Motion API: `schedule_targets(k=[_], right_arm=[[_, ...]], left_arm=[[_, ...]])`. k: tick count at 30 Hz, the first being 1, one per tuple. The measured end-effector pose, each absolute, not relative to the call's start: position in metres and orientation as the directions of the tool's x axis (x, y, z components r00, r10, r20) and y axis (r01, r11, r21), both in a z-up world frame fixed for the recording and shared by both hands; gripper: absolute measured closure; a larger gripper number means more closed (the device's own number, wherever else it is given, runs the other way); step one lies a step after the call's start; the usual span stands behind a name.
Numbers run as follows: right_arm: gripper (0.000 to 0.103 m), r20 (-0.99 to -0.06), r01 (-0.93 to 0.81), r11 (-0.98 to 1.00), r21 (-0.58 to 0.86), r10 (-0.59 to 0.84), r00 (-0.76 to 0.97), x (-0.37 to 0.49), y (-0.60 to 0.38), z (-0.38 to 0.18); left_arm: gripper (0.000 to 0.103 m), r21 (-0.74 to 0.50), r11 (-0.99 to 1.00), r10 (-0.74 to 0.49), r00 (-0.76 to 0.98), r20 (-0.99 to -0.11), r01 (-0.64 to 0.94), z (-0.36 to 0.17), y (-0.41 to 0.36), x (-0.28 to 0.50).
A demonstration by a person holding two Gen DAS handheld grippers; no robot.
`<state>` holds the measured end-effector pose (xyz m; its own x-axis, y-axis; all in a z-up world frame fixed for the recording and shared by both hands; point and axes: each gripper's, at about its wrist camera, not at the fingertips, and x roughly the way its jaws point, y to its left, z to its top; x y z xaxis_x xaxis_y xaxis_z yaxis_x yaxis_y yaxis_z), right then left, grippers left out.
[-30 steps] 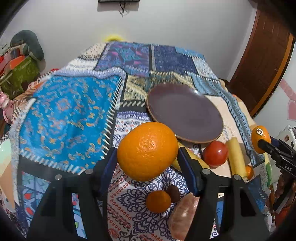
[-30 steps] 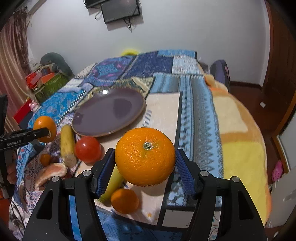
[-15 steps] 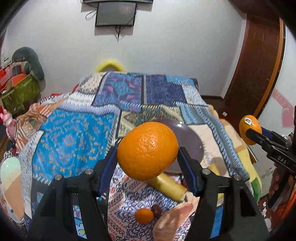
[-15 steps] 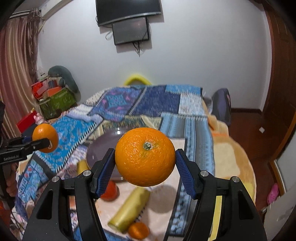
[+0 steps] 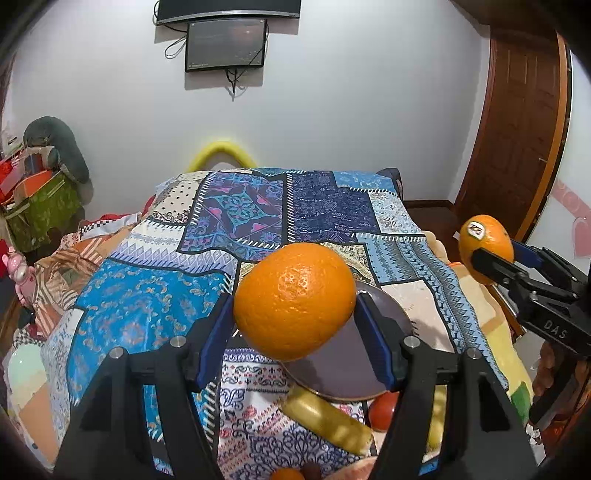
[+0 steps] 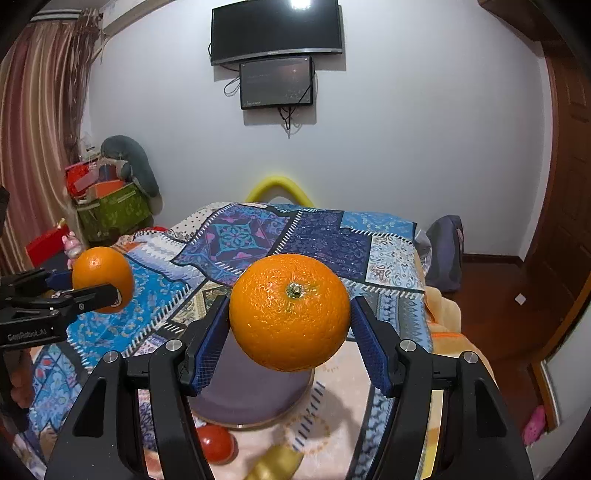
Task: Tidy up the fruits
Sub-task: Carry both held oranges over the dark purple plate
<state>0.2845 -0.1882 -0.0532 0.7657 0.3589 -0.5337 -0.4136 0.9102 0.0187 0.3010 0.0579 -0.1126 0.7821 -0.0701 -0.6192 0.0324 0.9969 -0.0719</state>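
Note:
My left gripper (image 5: 295, 314) is shut on an orange (image 5: 294, 300) and holds it high above the bed. My right gripper (image 6: 290, 321) is shut on a second orange (image 6: 290, 317), stem end facing the camera. Each held orange also shows in the other view: the right one with its sticker (image 5: 485, 245) and the left one (image 6: 101, 278). A dark purple plate (image 5: 347, 373) lies on the patchwork bedspread below both grippers; it also shows in the right wrist view (image 6: 251, 398). A tomato (image 6: 216, 443) and yellow bananas (image 5: 327, 421) lie near the plate's front edge.
The patchwork bedspread (image 5: 147, 306) covers the bed up to a white wall with a TV (image 6: 275, 31). A small orange fruit (image 5: 286, 474) and a peach-coloured piece lie at the bottom edge. Boxes and a cushion (image 6: 110, 199) stand at left, a wooden door (image 5: 517, 129) at right.
Both grippers have risen and tilted up with their oranges still held. The plate and loose fruit have dropped low in both views, and the wall and TV have come into view.

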Motion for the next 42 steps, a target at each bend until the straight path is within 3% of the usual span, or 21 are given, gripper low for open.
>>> schedule_targets(k=[19,42], right_arm=[[0.041,-0.698,-0.426,0.899,0.104,0.371,0.612,0.360,-0.161,-0.122],[0.039,-0.833,-0.476,0.879,0.004,0.266,0.485,0.386,-0.132,-0.176]], left_arm=[[0.037,-0.118,0.993,-0.100,0.653,-0.751,0.016,-0.186,0.062,0.379],[0.037,-0.117,0.992,-0.124,0.544,-0.830,0.047,-0.229,0.047,0.414]])
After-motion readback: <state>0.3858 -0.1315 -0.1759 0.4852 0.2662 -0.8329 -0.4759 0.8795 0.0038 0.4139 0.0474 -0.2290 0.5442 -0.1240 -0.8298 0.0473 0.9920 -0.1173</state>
